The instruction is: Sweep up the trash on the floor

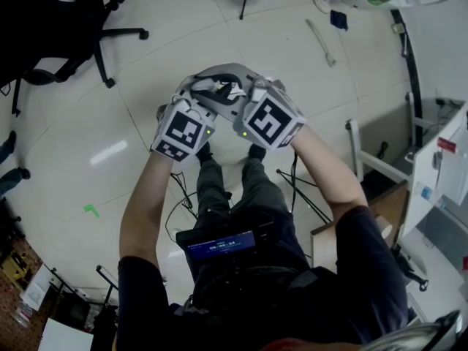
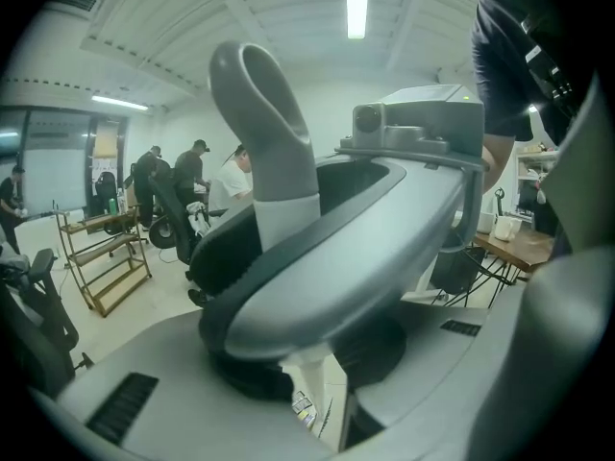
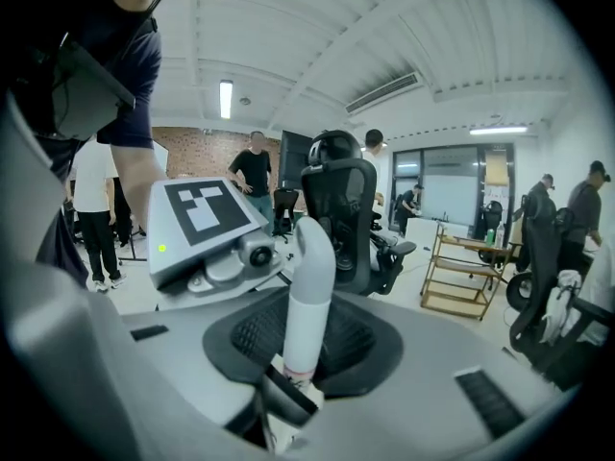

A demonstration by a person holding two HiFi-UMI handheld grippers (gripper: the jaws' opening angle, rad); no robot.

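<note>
A white mug (image 2: 503, 227) stands on a brown wooden tabletop (image 2: 527, 251) at the right of the left gripper view, its inside unseen. An open tan shelf rack (image 3: 459, 275) carries a few bottles (image 3: 490, 235) on its top shelf, too small to tell apart.

Both claws meet on what looks like one white pole with a grey hooked grip (image 3: 307, 291), held upright. The right claw (image 3: 298, 368) is moderately parted and clamped on the pole's white shaft, next to a black clip (image 3: 288, 392). The left claw (image 2: 319, 382) stands narrower, closed on the white shaft lower down. The right claw's grey jaw lies across it and hides the middle of the pole.

Only the head view shows the white tiled floor (image 1: 146, 72). A pale long strip (image 1: 320, 42) and a dark blue scrap (image 1: 338, 20), possibly the trash, lie near each other there, well ahead of the claws and to the person's right. A black office chair (image 1: 66, 20) stands far left, and cables (image 1: 296, 185) trail by the feet. The gripper views alone show people (image 2: 192, 166) standing in the room beyond.
</note>
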